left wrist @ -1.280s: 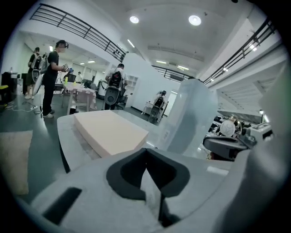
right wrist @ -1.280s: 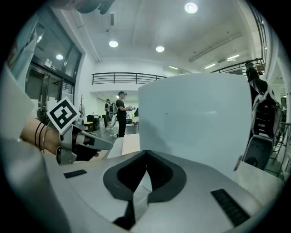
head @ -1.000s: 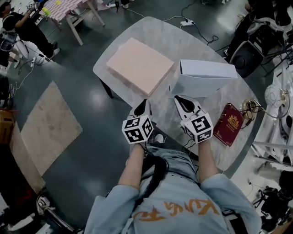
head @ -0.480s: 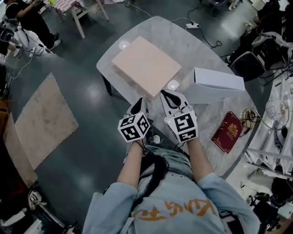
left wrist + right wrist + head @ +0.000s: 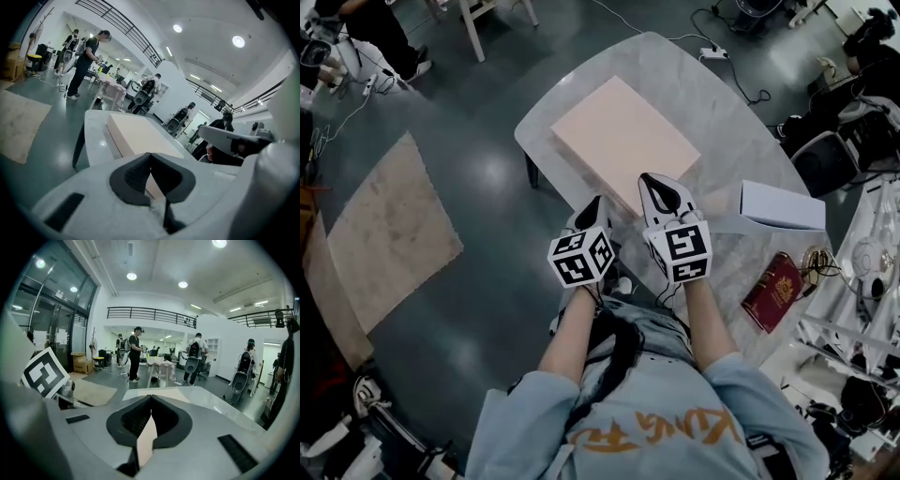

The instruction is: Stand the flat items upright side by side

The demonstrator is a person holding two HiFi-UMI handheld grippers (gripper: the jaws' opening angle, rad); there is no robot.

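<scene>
Jaws clenched, empty, on left gripper (image 5: 595, 204) and right gripper (image 5: 660, 185); I log pink box (image 5: 623, 139) flat just ahead, right nearer.

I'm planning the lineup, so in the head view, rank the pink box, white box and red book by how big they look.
1. pink box, clearly the largest.
2-3. white box and red book look about alike, so I won't rank them.

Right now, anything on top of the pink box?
Nothing lies on the pink box; the top that shows is bare. In the head view the right gripper, shut, covers part of the near edge, so that bit is unseen.
</scene>
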